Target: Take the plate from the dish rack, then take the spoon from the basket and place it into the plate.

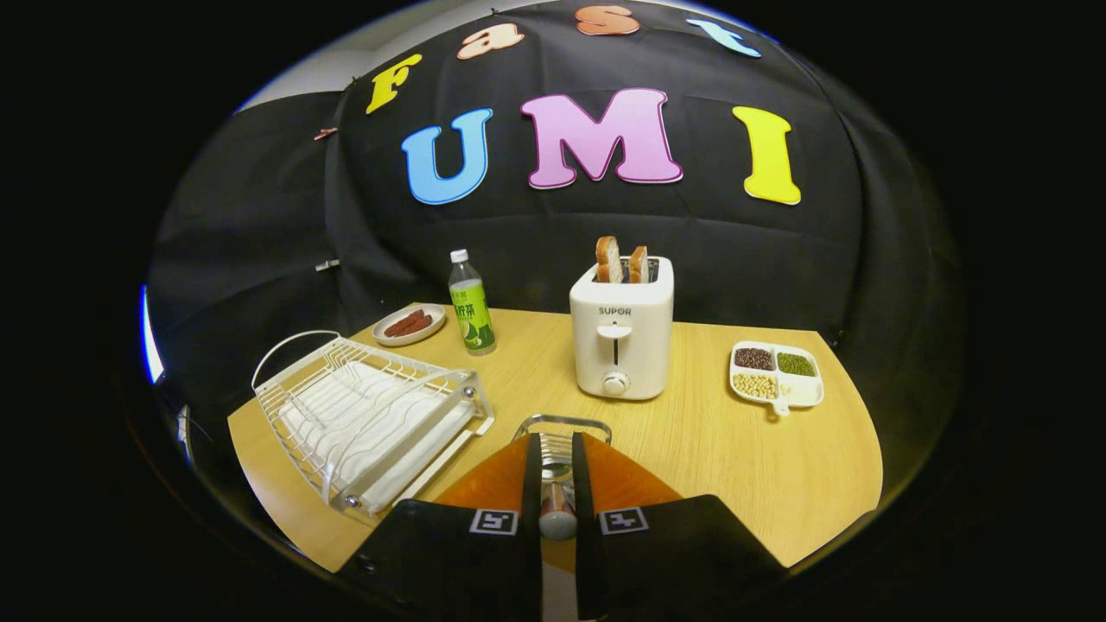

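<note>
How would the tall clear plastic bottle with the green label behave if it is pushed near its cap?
The bottle stands tall on a narrow base, so it would probably tip. Its round body would likely roll afterwards. The gripper, far from it, has its fingers nearly together around a slim object, perhaps the spoon.

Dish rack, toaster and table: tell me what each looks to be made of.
Dish rack: thin white-coated metal wire, judging by its slim bent rods, over a white tray, probably plastic.
Toaster: smooth cream housing with a soft sheen, likely plastic or painted metal.
Table: pale wood-grain top, matte, possibly laminate.
The gripper has its fingers close together around a spoon handle.
</note>
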Available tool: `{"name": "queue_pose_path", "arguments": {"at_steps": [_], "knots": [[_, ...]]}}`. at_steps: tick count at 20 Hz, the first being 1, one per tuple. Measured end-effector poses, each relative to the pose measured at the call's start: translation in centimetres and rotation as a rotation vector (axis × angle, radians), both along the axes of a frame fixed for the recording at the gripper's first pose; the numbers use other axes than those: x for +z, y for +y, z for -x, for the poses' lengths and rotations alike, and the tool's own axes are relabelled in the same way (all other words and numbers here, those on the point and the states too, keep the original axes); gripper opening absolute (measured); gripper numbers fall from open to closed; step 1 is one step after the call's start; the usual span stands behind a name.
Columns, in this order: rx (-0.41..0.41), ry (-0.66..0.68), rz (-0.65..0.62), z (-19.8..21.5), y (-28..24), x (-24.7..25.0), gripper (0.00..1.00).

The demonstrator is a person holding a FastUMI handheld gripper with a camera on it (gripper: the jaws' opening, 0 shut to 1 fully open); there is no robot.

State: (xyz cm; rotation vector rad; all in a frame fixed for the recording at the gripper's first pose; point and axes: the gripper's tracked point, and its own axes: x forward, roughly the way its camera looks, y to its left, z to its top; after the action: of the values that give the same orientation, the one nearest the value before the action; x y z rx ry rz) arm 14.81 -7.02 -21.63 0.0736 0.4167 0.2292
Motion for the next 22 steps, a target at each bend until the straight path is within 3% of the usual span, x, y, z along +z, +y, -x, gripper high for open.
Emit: {"name": "queue_pose_path", "arguments": {"at_steps": [4,9,22], "knots": [[-0.006,-0.025,-0.052,1.0,-0.8,4.3,0.19],[0.043,-0.029,-0.074,4.8,-0.9,7.5,0.19],[0.193,0.082,-0.042,11.2,1.2,2.8,0.19]]}}
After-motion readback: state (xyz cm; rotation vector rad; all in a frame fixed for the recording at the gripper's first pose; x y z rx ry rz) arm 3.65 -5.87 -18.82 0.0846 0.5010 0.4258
